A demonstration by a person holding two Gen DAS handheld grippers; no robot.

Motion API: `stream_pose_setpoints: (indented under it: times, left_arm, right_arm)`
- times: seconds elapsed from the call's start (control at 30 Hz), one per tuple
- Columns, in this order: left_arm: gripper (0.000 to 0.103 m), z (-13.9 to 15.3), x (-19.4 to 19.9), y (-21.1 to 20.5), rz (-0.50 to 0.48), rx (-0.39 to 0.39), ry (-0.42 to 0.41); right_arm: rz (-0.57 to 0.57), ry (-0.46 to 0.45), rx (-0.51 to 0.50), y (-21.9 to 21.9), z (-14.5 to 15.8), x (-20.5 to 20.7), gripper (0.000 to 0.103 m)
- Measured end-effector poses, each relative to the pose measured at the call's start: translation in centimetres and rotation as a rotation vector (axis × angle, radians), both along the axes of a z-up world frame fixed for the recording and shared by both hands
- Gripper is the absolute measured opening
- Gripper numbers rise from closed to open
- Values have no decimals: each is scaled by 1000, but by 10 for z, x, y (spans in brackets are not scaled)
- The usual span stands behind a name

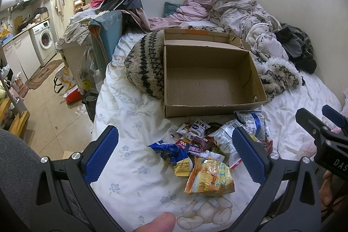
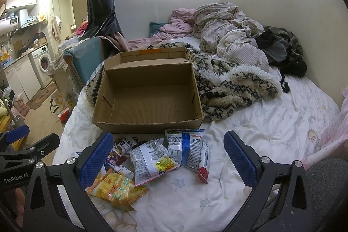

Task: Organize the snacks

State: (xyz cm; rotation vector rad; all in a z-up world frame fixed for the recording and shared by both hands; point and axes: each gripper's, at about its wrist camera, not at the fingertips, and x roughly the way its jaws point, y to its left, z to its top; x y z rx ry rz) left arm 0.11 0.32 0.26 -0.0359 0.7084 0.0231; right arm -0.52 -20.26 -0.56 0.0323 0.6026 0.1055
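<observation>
A pile of snack packets (image 1: 208,145) lies on the white bedsheet, just in front of an empty open cardboard box (image 1: 208,77). An orange-yellow packet (image 1: 209,179) lies nearest me. My left gripper (image 1: 174,158) is open and empty, its blue pads either side of the pile, above it. In the right wrist view the box (image 2: 150,97) sits ahead, with white packets (image 2: 152,156) and the orange packet (image 2: 115,190) below. My right gripper (image 2: 167,160) is open and empty over them. Each gripper shows at the edge of the other's view, the right one (image 1: 322,121) and the left one (image 2: 32,140).
A fluffy striped blanket (image 1: 145,62) lies under and around the box. Crumpled bedding and clothes (image 1: 239,12) are heaped at the bed's far end by the wall. The bed's left edge drops to a cluttered floor with bags (image 1: 71,82) and a washing machine (image 1: 43,40).
</observation>
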Motion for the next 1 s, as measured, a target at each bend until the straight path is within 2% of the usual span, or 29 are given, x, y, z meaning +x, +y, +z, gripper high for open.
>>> stream_pose_setpoints:
  times: [0.37,0.63,0.83,0.93,1.0]
  left_arm:
    - [103,-2,0,-2,0,6,7]
    - [103,9,9,0,-4,12,8]
    - [103,16,33,7,-2,-4,70]
    - [103,14,50,13,11,-15,124]
    - [103,7,66,17,33,-13,192]
  right_arm:
    - [-1,4,0,0,2,2,103]
    - [1,25,32,-9,4,2,103]
    - [16,91,107,-28,15,29,103]
    - [25,141,139,-35,18,45,103]
    - [28,189,154,-38,17,58,103]
